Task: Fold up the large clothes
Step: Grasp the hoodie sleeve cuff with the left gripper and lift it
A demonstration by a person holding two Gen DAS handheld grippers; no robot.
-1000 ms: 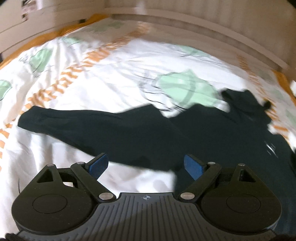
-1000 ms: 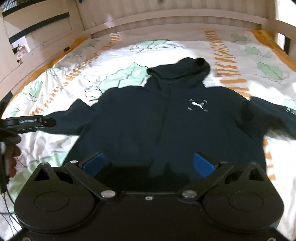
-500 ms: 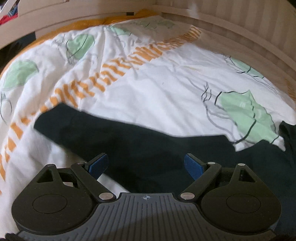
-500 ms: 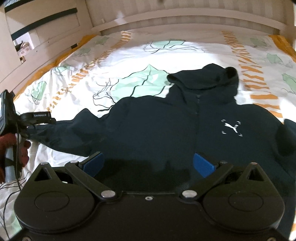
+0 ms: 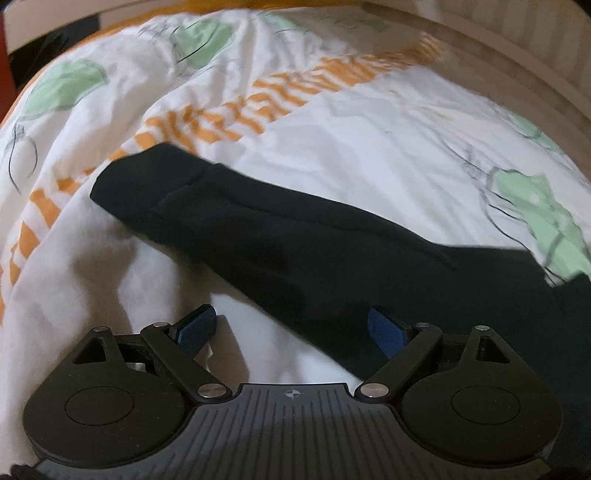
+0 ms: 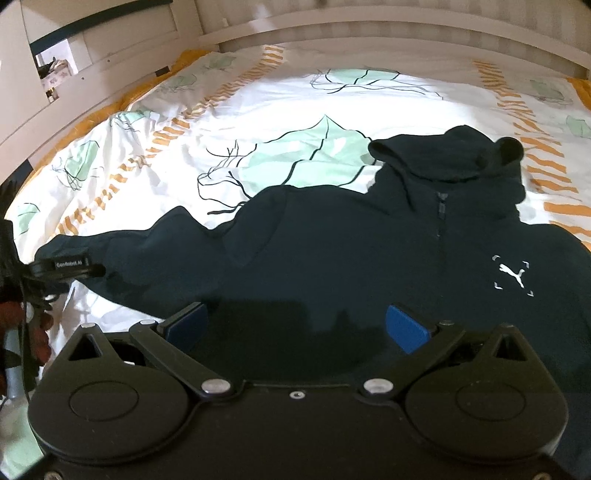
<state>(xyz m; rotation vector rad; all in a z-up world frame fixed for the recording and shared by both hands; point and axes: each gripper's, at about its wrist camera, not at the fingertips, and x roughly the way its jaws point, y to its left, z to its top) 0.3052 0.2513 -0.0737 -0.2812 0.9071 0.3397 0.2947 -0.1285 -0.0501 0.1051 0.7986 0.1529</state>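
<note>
The left gripper (image 5: 291, 326) is wide open above the sleeve (image 5: 258, 236) of a dark hoodie (image 6: 369, 258), with nothing between its blue pads (image 5: 195, 326). The sleeve runs from lower right up to the upper left, where its cuff (image 5: 147, 184) ends. The right gripper (image 6: 295, 325) is also wide open, over the lower part of the hoodie. The hoodie lies flat on the patterned bedsheet (image 6: 258, 110), front side up, its hood (image 6: 450, 155) pointing to the headboard (image 6: 388, 26).
</note>
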